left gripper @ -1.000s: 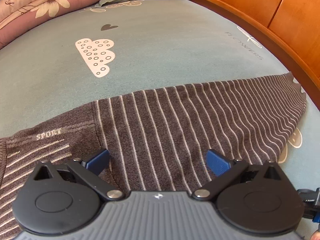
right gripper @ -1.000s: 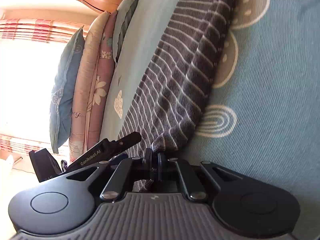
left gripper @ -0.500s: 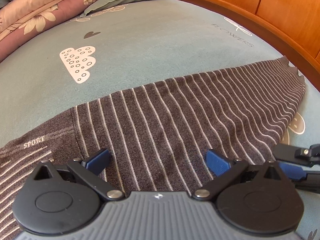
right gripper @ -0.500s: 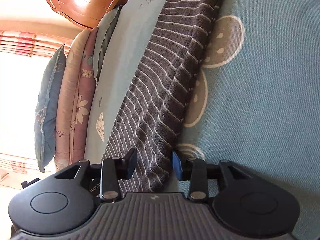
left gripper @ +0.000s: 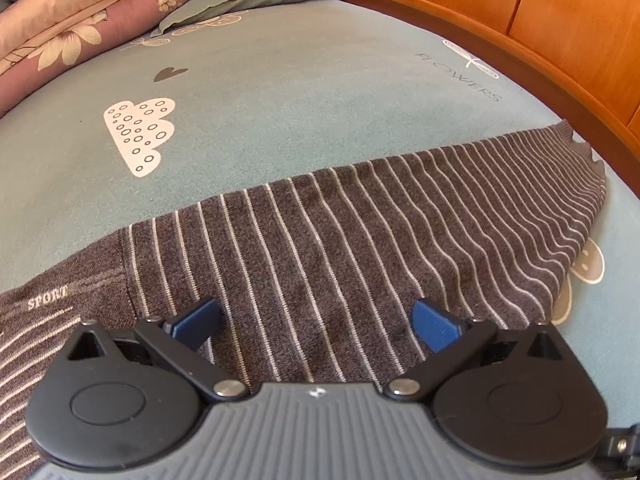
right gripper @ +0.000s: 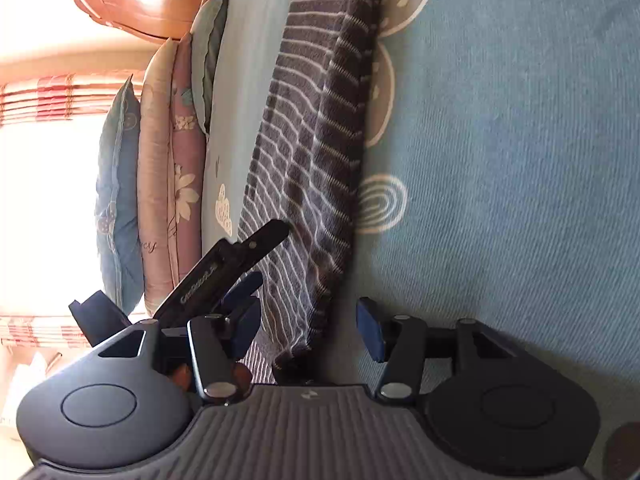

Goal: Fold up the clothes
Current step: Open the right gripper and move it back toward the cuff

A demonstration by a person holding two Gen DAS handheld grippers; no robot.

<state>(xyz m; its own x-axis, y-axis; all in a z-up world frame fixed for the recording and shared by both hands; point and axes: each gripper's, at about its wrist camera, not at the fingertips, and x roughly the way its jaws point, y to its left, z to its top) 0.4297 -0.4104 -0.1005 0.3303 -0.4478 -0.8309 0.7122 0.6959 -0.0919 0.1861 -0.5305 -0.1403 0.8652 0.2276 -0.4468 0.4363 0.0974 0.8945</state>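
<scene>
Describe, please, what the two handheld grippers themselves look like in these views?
Both match: the left gripper and right gripper each have blue fingertip pads on black linkage arms with silver pivot pins, two round black discs, and a ribbed grey body bearing a small white logo. White lettering marks the left one's side in the right wrist view.

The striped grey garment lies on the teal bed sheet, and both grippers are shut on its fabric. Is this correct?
Not fully. The striped grey garment lies on the teal bed sheet, but both the left gripper and the right gripper are open, as each wrist view shows.
</scene>
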